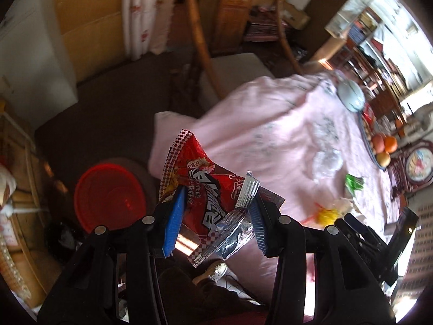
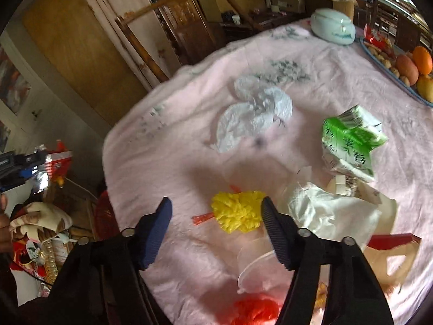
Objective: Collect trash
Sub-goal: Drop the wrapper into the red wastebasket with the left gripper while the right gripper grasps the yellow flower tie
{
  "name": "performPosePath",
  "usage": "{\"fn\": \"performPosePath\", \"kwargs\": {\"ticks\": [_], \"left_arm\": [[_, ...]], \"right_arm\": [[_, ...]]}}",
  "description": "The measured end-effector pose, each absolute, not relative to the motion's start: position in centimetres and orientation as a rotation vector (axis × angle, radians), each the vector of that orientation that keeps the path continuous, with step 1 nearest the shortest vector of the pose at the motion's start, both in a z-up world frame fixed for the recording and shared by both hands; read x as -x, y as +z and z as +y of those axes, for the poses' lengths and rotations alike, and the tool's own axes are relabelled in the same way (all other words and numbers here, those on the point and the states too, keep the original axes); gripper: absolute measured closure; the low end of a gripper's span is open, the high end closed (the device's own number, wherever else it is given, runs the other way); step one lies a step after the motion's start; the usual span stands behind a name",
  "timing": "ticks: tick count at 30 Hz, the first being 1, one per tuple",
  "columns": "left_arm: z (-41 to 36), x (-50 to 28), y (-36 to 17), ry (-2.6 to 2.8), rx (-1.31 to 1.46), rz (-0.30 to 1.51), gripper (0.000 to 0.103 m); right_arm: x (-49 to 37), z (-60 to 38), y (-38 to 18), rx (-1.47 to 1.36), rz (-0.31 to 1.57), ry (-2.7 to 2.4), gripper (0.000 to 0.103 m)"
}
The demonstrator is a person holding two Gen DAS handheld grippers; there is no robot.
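**Light litter on a soft pink cloth**

A cluttered room with wooden chairs and cabinets surrounds a table (image 2: 167, 146) draped in a fuzzy pink cloth with a faint floral print. A red bin (image 1: 109, 197) with a round rim stands on the dark floor beside the table.

The left hand-held gripper (image 1: 213, 216) is clamped on a red snack wrapper (image 1: 200, 189), held off the table edge near the bin. The wrapper is thin crinkled foil, silver inside, nearly weightless and slick; the blue ribbed pads pinch it across its bunched middle, which looks a sound place to hold.

The right hand-held gripper (image 2: 216, 227) hovers over the table with its jaws apart, nothing between them. Just ahead lies a yellow crumpled plastic bag (image 2: 238, 211), soft and springy, best pinched through its bulk. Beside it are a white tissue wad (image 2: 330, 211), a crushed green carton (image 2: 349, 140), a clear plastic cup (image 2: 254, 265) on its side, and farther off a white plastic bag (image 2: 254, 113). The cup is smooth and may slip or buckle; its rim seems the surest hold.
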State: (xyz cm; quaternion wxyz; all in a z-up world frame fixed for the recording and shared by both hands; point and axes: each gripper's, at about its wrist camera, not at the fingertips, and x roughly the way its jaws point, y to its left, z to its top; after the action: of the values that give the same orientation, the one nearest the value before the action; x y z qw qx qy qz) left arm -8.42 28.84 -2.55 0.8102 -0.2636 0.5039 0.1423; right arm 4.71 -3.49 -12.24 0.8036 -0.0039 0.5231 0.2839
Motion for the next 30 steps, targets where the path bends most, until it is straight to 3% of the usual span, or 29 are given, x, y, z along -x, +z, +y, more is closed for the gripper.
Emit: {"fn": "performPosePath", "kwargs": {"ticks": [3,5,7,12,20,22,24,30], "left_arm": [[31.2,10.0,-4.0,0.355,0.601,1.091,0.057],[32.7,11.0,-5.0,0.383,0.624,1.100,0.057],[34.3,12.2,-6.3,0.414,0.663,1.111,0.057],[37.5,14.6,-9.2,0.473,0.743,1.137,0.057],[41.0,16.5,-12.3,0.519,0.800,1.184,0.055],[42.2,16.8,-13.4,0.528,0.830,1.196,0.049],[43.3,17.1,-14.3,0.551,0.857,1.216,0.030],[45.6,18.6,-13.9,0.568,0.898,1.197,0.025]], "right_arm": [[-5.3,-2.7,-13.3,0.050,1.157,0.572,0.060],[-5.4,-2.4,-13.4,0.064,1.156,0.575,0.084],[-5.1,-2.2,-12.9,0.052,1.148,0.593,0.092],[-5.4,-1.0,-11.8,0.055,1.127,0.597,0.098],[-4.2,4.9,-7.3,0.057,1.054,0.740,0.098],[-3.9,6.8,-6.6,0.054,1.051,0.774,0.098],[-3.3,8.9,-6.0,0.067,1.049,0.812,0.098],[-0.9,15.6,-5.5,0.155,1.063,0.943,0.098]]}}
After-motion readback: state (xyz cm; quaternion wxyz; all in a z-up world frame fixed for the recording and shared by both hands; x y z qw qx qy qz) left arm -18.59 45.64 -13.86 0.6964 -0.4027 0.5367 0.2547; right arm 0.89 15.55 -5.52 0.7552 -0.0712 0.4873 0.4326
